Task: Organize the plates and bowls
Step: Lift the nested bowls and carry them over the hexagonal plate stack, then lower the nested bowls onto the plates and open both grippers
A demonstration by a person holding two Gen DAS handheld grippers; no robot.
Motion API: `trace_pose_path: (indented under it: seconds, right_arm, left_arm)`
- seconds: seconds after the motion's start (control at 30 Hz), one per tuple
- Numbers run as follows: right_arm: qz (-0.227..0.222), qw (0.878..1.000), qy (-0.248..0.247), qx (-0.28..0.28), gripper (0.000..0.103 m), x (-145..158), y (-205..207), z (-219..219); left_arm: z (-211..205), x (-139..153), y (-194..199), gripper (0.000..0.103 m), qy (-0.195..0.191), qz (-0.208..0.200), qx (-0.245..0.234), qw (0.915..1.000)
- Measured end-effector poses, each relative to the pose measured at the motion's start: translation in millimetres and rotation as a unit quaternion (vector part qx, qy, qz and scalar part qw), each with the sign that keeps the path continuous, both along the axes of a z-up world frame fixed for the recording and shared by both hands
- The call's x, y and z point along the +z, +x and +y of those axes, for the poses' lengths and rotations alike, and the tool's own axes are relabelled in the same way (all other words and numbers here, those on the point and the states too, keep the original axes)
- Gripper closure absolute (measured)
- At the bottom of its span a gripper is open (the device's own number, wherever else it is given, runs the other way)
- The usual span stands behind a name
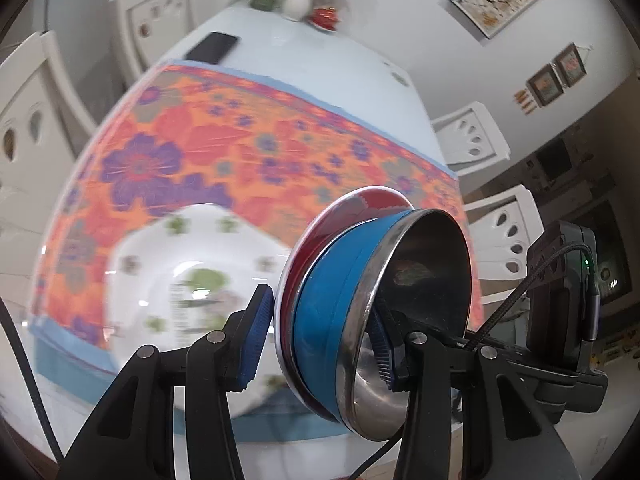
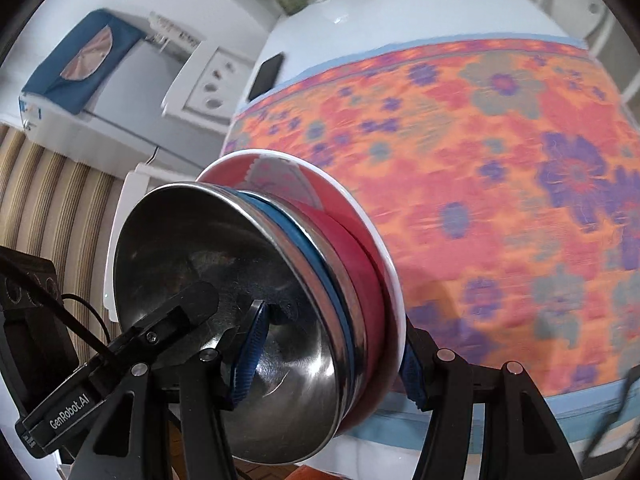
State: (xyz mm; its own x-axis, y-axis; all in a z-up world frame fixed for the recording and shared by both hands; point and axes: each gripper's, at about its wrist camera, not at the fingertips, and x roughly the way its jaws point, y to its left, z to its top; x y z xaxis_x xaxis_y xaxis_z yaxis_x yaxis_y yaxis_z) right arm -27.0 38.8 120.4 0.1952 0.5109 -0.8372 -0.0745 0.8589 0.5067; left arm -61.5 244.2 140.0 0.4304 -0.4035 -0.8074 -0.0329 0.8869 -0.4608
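The stack (image 1: 376, 304) of bowls and plate, tipped on edge, fills both claws, so neither left claw (image 1: 320, 344) nor right claw (image 2: 332, 364) has room between its fingers. Just left of the stack, the white plate (image 1: 168, 280) covers the near part of the bench (image 1: 360, 76). Beyond it the flowered cloth (image 2: 480, 168) lies bare across the middle, wide enough for a claw to pass or set down. Farther back, a phone (image 1: 212, 46) sits near the left edge and vases (image 1: 300, 0) crowd the far end. Chairs (image 1: 472, 136) stand close along both sides, blocking approach from there.
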Motion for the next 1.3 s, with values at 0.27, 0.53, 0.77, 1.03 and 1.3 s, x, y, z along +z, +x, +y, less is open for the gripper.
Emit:
trace_pose_path:
  seconds: [0.27,0.53,0.77,1.03,1.3]
  right_arm:
    - [0.040,0.999,-0.021,-0.001,0.045,-35.6,0.1,79.1]
    - [0.070,0.996,-0.057,-0.019,0.045,-61.8,0.1,101.7]
    - [0.071,0.994,-0.075,-0.032,0.045,-59.5,4.0,106.4]
    - [0.064,0.994,-0.053,-0.064,0.046,-46.1,-3.7,93.3]
    - [-0.045,0.991,-0.098,-0.081,0.045,13.3,-31.4,96.6]
  left_arm:
    - [64.3,-36.7,-0.2,0.061,-0.013,0.034,-0.009,0.9993]
    - [85.1,-67.6,5.9,0.061,-0.035,0.056,-0.033,0.9973]
    - [88.4,-67.9,10.9,0.061,-0.047,0.057,-0.052,0.9959]
    - [101.4,-54.4,7.2,0.061,-0.065,0.042,-0.053,0.9956]
    - [108.8,-9.6,-8.5,0.059,-0.037,-0.028,-0.069,0.9965]
